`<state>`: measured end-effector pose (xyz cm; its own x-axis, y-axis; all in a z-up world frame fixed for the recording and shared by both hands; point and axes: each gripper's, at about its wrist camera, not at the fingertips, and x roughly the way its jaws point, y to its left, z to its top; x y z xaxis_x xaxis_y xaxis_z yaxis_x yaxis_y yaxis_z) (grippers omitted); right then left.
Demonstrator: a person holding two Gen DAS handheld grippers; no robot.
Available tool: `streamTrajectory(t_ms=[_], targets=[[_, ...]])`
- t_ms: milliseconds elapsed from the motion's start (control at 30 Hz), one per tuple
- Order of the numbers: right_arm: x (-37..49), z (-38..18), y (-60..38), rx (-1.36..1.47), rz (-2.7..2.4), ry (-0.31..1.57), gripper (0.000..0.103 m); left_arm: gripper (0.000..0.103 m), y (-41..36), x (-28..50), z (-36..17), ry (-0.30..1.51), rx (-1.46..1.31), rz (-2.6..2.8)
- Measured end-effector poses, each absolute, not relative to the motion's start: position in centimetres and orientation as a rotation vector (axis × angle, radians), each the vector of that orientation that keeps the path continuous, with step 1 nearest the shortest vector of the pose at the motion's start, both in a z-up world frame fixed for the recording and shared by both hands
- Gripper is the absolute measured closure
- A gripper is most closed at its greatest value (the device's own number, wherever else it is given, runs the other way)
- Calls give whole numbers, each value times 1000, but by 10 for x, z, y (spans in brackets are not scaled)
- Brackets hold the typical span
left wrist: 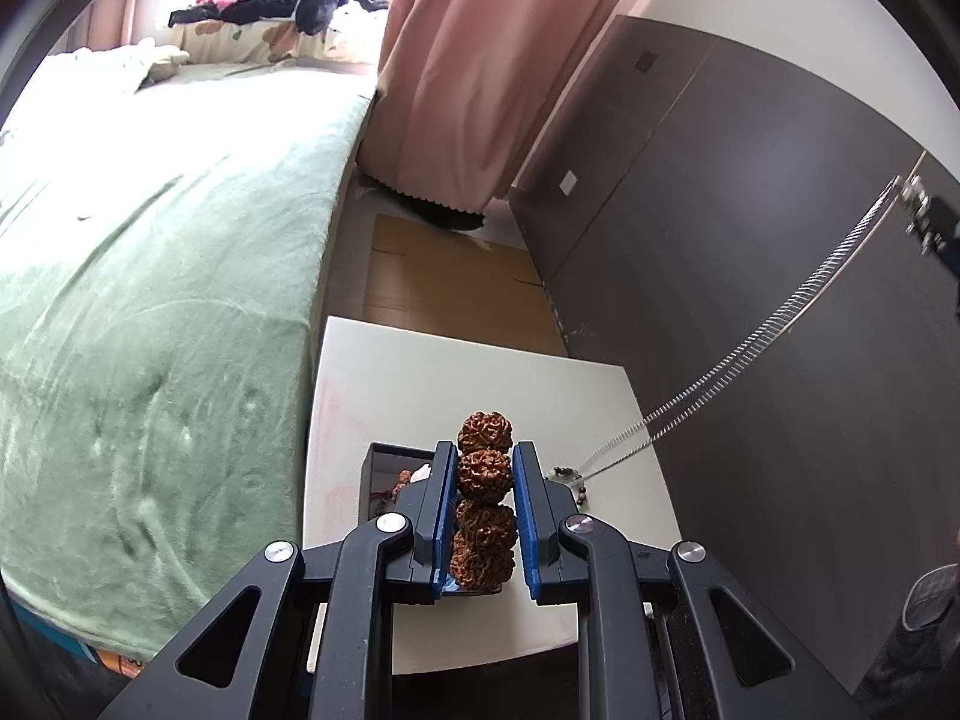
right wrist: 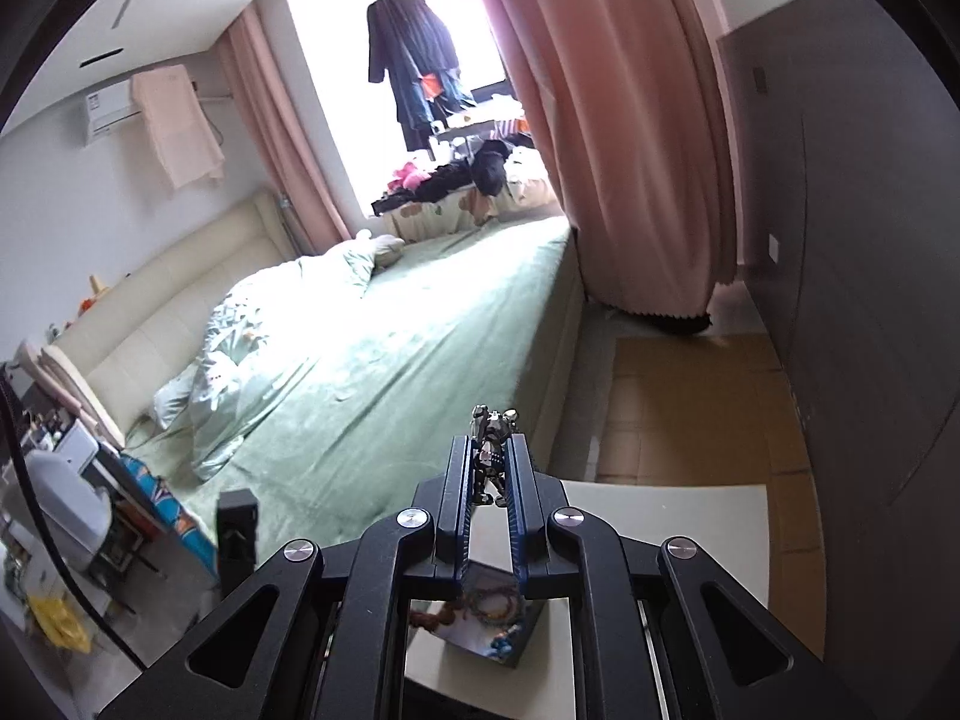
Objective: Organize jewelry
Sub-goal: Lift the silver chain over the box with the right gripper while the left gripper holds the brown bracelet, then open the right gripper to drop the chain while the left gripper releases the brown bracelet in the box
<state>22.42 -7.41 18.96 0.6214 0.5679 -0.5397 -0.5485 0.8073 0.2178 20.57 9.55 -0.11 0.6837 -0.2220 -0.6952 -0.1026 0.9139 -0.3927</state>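
A: Chain [left wrist: 750, 348] clamped at its metal end in the right gripper [right wrist: 492, 450], jaws nearly together on it. Runs taut and slanted from there down to the white table [left wrist: 420, 372], lower end touching the top beside a thin bead string [left wrist: 567, 473].

B: And the left gripper [left wrist: 485, 468]?

A: Closed on a bracelet of big knobbly brown beads [left wrist: 485, 427], pads pressing one bead, others stacked above and below. Low over the table, tilted downward.

B: Box?

A: Open box [left wrist: 384, 456] just left of the left gripper. Seen between the right fingers too, low in the right wrist view, with bracelets already inside.

B: Nearer hand for it, then?

A: Likely the left, low and just beside it. Right held high, pointing down at a slant. Probably needs the chain's long line gathered downward before fitting inside.
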Motion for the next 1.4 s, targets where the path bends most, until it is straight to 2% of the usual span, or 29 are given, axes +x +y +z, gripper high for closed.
streamTrajectory(t_ms=[200, 433, 800, 1400], targets=[[213, 202, -44, 5, 684, 609, 91, 84, 105, 198, 4, 806, -437, -64], [209, 182, -10, -18, 735, 643, 91, 84, 119, 188, 4, 798, -452, -49], [224, 124, 24, -34, 746, 758, 91, 84, 145, 180, -3, 798, -479, -15], [270, -4, 35, 6, 728, 1009, 91, 84, 166, 182, -22, 829, -499, 29]])
